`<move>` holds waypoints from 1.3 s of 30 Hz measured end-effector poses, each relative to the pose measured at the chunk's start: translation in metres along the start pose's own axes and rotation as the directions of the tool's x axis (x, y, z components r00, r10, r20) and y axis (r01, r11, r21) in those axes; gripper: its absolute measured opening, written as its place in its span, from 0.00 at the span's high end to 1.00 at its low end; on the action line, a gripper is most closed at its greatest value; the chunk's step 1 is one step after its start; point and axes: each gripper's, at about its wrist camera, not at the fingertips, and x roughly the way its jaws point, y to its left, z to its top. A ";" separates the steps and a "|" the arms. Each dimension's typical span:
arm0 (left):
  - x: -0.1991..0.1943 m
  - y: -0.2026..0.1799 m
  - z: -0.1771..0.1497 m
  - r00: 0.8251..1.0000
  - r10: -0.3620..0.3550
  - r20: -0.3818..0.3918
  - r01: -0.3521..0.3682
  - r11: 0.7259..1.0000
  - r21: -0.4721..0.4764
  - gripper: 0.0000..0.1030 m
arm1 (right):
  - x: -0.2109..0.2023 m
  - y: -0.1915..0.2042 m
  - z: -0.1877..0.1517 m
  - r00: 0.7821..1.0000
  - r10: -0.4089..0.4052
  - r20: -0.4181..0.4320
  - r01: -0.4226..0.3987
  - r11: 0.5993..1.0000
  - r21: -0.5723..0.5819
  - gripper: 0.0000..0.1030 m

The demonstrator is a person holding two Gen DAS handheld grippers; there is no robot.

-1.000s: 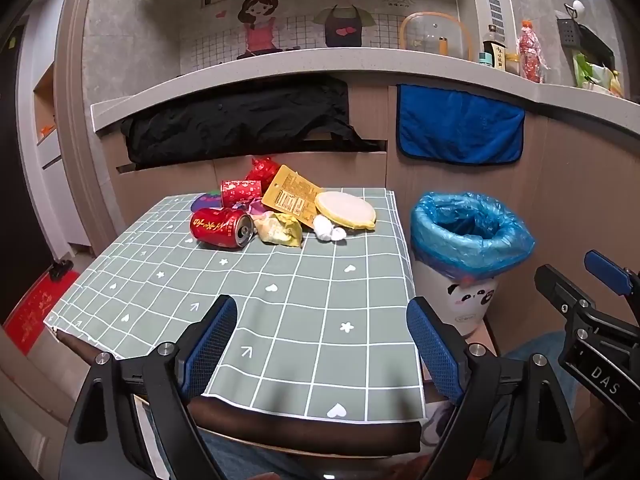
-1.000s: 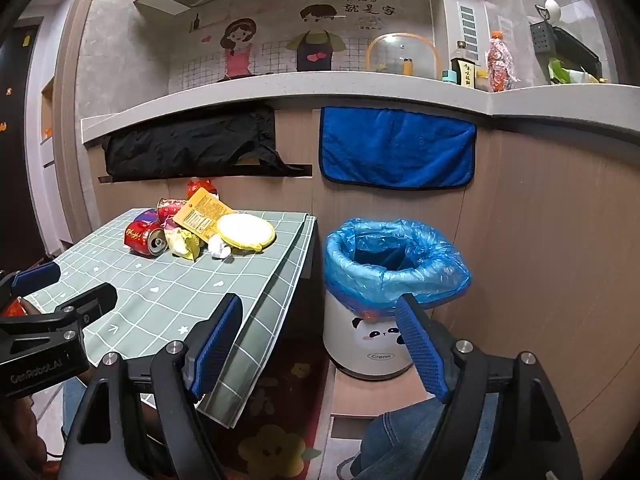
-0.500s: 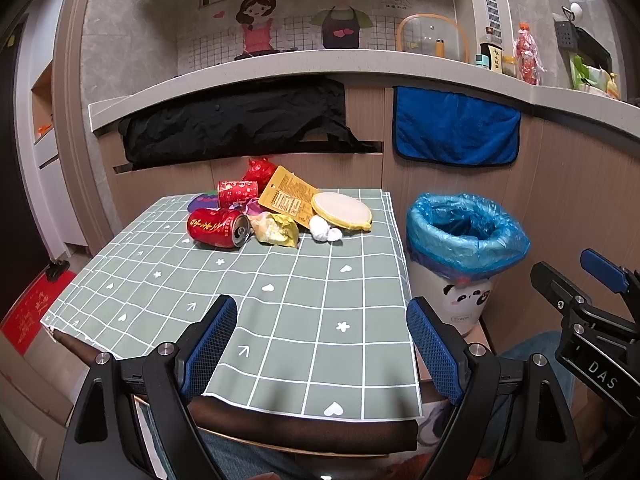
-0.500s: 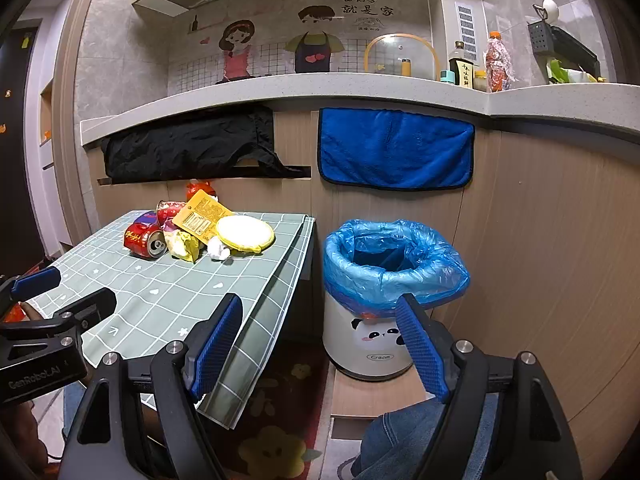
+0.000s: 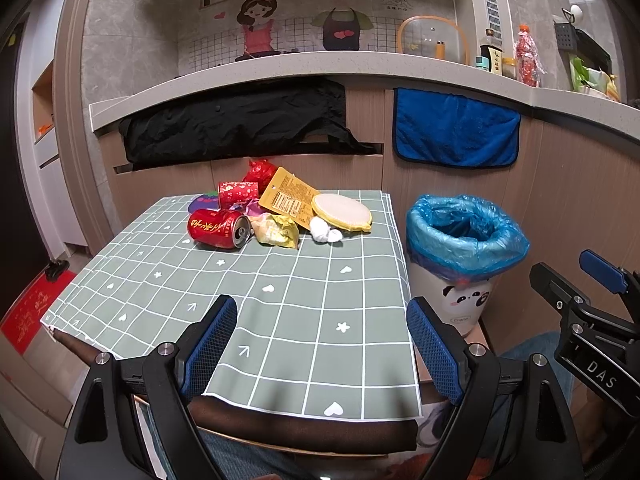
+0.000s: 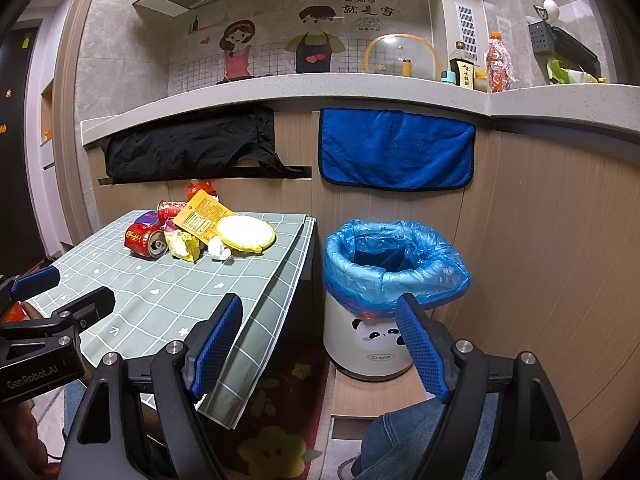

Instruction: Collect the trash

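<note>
Trash is heaped at the far end of the green checked table (image 5: 280,300): a red can (image 5: 218,229) on its side, a yellow crumpled wrapper (image 5: 277,231), a white tissue wad (image 5: 325,234), a round yellow-rimmed lid (image 5: 341,212), an orange packet (image 5: 290,197) and a second red can (image 5: 237,193). A white panda bin with a blue liner (image 5: 464,236) stands right of the table. My left gripper (image 5: 322,344) is open over the table's near edge, holding nothing. My right gripper (image 6: 318,346) is open and empty, low in front of the bin (image 6: 394,264), with the heap (image 6: 192,232) far to its left.
A wooden counter wall rises behind the table, with a black cloth (image 5: 236,120) and a blue towel (image 5: 454,128) hung over it. Bottles and a glass lid stand on the counter top (image 5: 500,58). Jeans-clad legs (image 6: 404,436) show below, over a patterned rug (image 6: 280,420).
Both views have shifted slightly, the left gripper drifting a little rightward and lower. Both grippers stay open and the trash has not moved.
</note>
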 end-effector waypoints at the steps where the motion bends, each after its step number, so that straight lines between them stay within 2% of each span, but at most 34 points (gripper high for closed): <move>1: 0.000 0.000 0.000 1.000 0.000 0.000 0.000 1.000 -0.001 0.16 | 0.000 0.000 0.001 1.000 0.000 0.000 0.000 1.000 -0.001 0.26; 39: -0.005 -0.002 0.004 1.000 -0.002 0.007 0.002 1.000 -0.003 0.16 | 0.000 0.000 0.000 1.000 0.000 -0.001 0.000 1.000 0.001 0.26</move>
